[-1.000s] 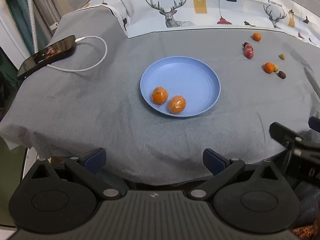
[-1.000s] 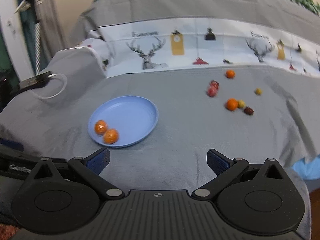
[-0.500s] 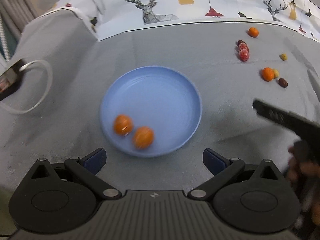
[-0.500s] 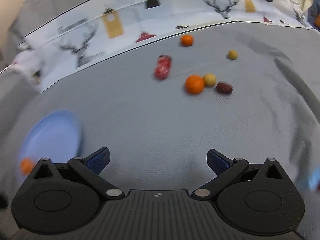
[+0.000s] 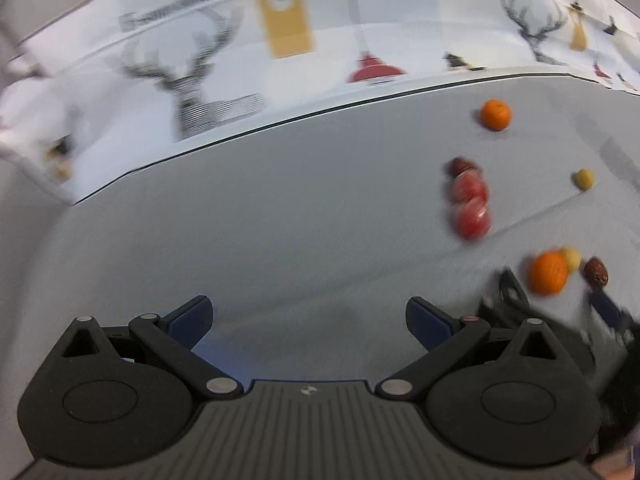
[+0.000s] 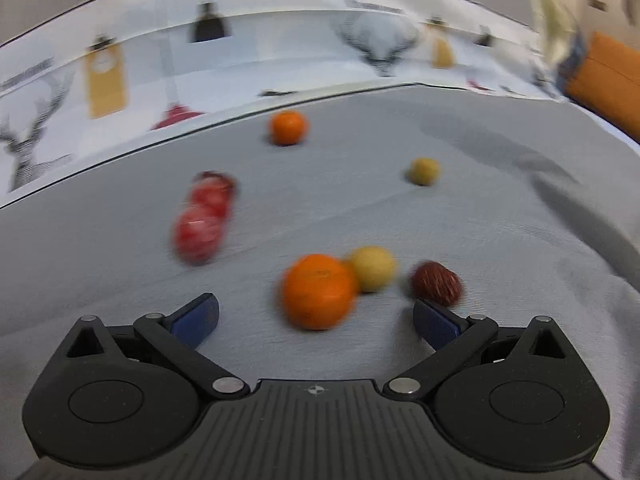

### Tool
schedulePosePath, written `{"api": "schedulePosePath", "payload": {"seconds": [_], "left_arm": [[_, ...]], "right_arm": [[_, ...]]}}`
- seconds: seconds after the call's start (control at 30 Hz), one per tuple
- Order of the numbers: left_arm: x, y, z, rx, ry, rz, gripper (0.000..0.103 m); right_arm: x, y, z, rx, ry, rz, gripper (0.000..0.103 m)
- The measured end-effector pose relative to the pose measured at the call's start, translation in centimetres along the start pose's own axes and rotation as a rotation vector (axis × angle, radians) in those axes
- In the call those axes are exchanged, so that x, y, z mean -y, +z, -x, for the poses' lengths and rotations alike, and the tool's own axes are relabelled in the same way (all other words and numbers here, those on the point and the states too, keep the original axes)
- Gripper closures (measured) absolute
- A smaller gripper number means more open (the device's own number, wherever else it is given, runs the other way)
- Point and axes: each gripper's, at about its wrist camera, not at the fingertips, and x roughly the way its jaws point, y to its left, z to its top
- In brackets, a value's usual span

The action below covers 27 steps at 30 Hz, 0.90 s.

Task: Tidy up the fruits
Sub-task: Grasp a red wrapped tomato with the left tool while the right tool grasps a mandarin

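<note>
Loose fruit lies on the grey cloth, blurred by motion. In the right wrist view a large orange (image 6: 318,290) sits just ahead of my open right gripper (image 6: 316,316), between its fingers' line, with a yellow fruit (image 6: 373,268) and a dark red date (image 6: 437,283) beside it. Red fruits (image 6: 202,220), a far orange (image 6: 288,127) and a small yellow fruit (image 6: 423,171) lie beyond. My left gripper (image 5: 308,316) is open over bare cloth; its view shows the right gripper (image 5: 556,304) reaching the near orange (image 5: 547,273). A blue blur under the left fingers may be the plate.
A white cloth printed with deer and lamps (image 5: 280,52) rises behind the grey surface. An orange object (image 6: 608,80) sits at the far right. The grey cloth falls away in folds on the right (image 6: 560,184).
Both grippers have moved forward and to the right toward the loose fruit. The blue plate with two oranges has dropped out of both views. The right gripper now has the near orange just ahead.
</note>
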Motion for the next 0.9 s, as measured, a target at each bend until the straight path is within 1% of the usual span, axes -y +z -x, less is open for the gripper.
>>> {"api": "schedulePosePath", "payload": {"seconds": [0.07, 0.13, 0.2, 0.33, 0.43, 0.53, 0.57, 0.6, 0.63, 0.67, 0.7, 0.77, 0.9], "left_arm": [[1.9, 1.2, -1.8, 0.026, -0.042, -0.053, 0.0], [4.0, 1.9, -3.5, 0.053, -0.098, -0.123, 0.0], [5.9, 2.3, -5.1, 0.054, -0.135, -0.163, 0.0], [7.8, 2.3, -6.9, 0.048, -0.196, -0.197, 0.0], [8.3, 2.7, -7.4, 0.063, -0.213, -0.208, 0.0], [8.4, 3.5, -7.8, 0.057, -0.22, -0.202, 0.001], [8.3, 3.6, -7.7, 0.057, -0.227, -0.199, 0.014], [8.2, 3.7, -7.5, 0.064, -0.238, -0.198, 0.03], [8.0, 3.8, -7.1, 0.074, -0.264, -0.199, 0.057], [8.0, 3.8, -6.7, 0.078, -0.273, -0.203, 0.071], [8.0, 3.8, -6.4, 0.082, -0.254, -0.211, 0.07], [7.7, 3.3, -5.7, 0.099, -0.243, -0.22, 0.071], [6.5, 2.3, -4.0, 0.078, -0.239, -0.202, 0.07]], "right_arm": [[0.9, 0.2, -0.2, -0.001, -0.043, -0.033, 0.001], [1.3, 0.4, -0.5, -0.002, -0.05, -0.053, 0.001], [1.0, 0.2, -0.6, 0.007, -0.065, -0.043, 0.001], [0.7, 0.0, -0.6, 0.013, -0.077, -0.047, 0.001], [0.5, 0.0, -0.6, 0.014, -0.084, -0.047, 0.001], [0.4, 0.0, -0.6, 0.015, -0.092, -0.052, 0.001], [0.4, 0.1, -0.5, 0.013, -0.091, -0.059, 0.001], [0.5, 0.1, -0.4, 0.015, -0.079, -0.069, 0.007], [0.5, 0.1, 0.0, 0.032, -0.063, -0.072, 0.036], [0.4, 0.2, 0.5, 0.05, -0.05, -0.067, 0.061], [0.5, 0.2, 0.6, 0.047, -0.049, -0.073, 0.068], [1.0, 0.4, 0.7, 0.04, -0.03, -0.112, 0.068], [1.8, 0.6, 0.7, 0.039, -0.079, -0.147, 0.068]]}}
